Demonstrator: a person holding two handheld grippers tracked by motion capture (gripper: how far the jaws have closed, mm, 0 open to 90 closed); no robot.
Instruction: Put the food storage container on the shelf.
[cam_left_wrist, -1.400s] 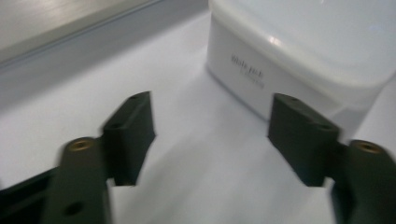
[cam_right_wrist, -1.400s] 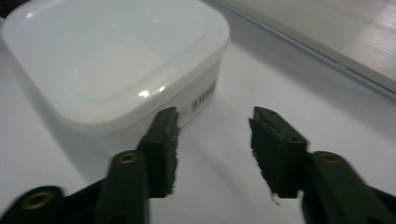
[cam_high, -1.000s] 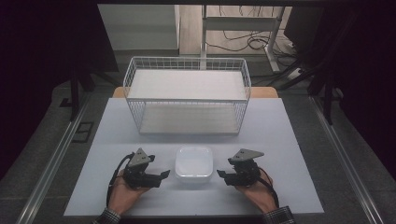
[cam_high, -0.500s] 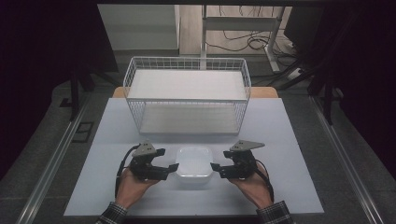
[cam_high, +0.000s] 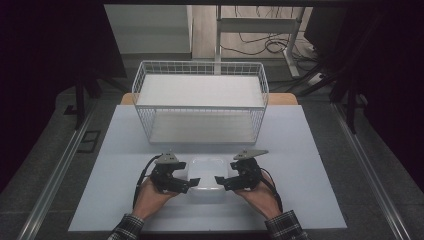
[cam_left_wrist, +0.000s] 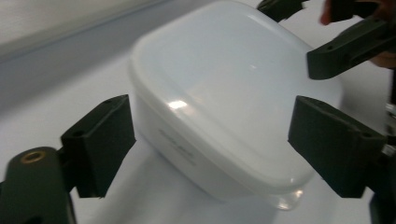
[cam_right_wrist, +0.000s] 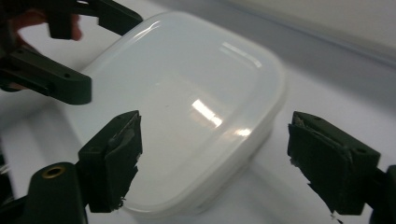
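White lidded box (cam_high: 206, 173) near front edge of table (cam_high: 310, 150), midway between the two hands. Lid on, translucent, glossy; faint print on one side wall in left gripper view.

Left gripper (cam_high: 192, 183) at box's left side, aimed right. Jaws wide apart, straddling a corner of the box (cam_left_wrist: 224, 107) in left gripper view; pads (cam_left_wrist: 100, 142) clear of the walls, no contact seen. Gripping nothing.

Right gripper (cam_high: 220, 180) at box's right side, aimed left. Jaws just been opening, now wide, box (cam_right_wrist: 187, 112) between them in right gripper view; pads (cam_right_wrist: 116, 156) short of the plastic, worn and frayed at the edges. Gripping nothing.

Tips of both grippers over the box's near half, facing each other, close but apart. Opposite gripper's jaws visible beyond the box in each gripper view.

Wire basket (cam_high: 200, 107) behind the box, well apart, toward far side of table; white shelf on top, white floor inside. Plaid cuffs (cam_high: 287, 230) at bottom of high view. Cables trailing from both grippers along the wrists.
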